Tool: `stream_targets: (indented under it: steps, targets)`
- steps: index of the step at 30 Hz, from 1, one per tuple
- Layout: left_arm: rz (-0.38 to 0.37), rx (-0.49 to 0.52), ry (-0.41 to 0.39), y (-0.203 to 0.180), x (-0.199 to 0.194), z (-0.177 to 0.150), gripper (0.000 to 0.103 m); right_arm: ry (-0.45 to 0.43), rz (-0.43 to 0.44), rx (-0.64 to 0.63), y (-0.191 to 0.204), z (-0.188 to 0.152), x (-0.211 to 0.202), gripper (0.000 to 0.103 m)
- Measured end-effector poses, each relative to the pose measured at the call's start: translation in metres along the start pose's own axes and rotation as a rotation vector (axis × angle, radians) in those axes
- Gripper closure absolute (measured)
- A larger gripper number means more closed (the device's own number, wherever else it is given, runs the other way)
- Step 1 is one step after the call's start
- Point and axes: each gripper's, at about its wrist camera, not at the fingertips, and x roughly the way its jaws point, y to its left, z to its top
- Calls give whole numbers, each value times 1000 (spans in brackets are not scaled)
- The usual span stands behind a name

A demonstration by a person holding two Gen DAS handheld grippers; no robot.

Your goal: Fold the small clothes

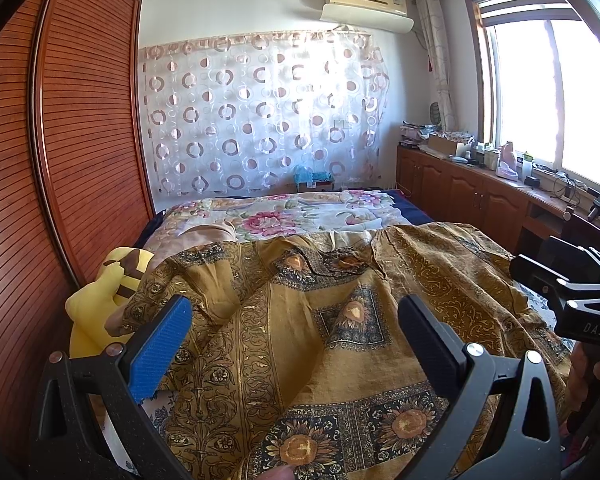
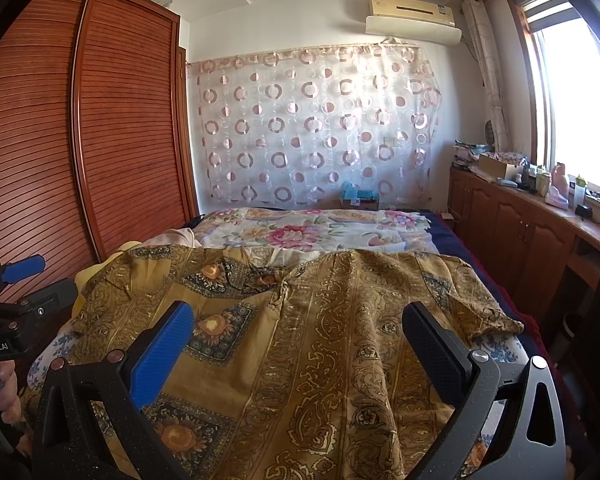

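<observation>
A mustard-gold garment [image 1: 340, 340] [image 2: 320, 340] with dark sunflower squares and scroll bands lies spread and wrinkled across the near end of the bed. Its short sleeve [image 2: 488, 312] reaches toward the right edge. My left gripper [image 1: 296, 320] hovers over the garment's left half, open, with nothing between its blue and black pads. My right gripper [image 2: 296, 328] hangs over the right half, also open and empty. The right gripper's body [image 1: 572, 296] shows at the right of the left wrist view. The left gripper's body [image 2: 16, 304], held by a hand, shows at the left of the right wrist view.
A floral quilt [image 1: 284, 216] covers the far half of the bed. A yellow plush toy [image 1: 104, 304] sits at the bed's left edge beside the slatted wooden wardrobe [image 1: 68, 140]. A cluttered wooden cabinet [image 2: 532, 232] runs under the window on the right.
</observation>
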Motion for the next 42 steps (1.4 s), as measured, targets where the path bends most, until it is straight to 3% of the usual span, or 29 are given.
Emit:
stream_targets:
  steps: [23,34,42]
  targets:
    - [0,-13,27,4,4,-1,0,17,19,1,-1,-1,6,0]
    - [55,-76,119,61,35,-25,0,97,88,-45,1,-7,33,0]
    - [99,-117,133,112,42,-40,0,195,156,-75,0,-15,50,4]
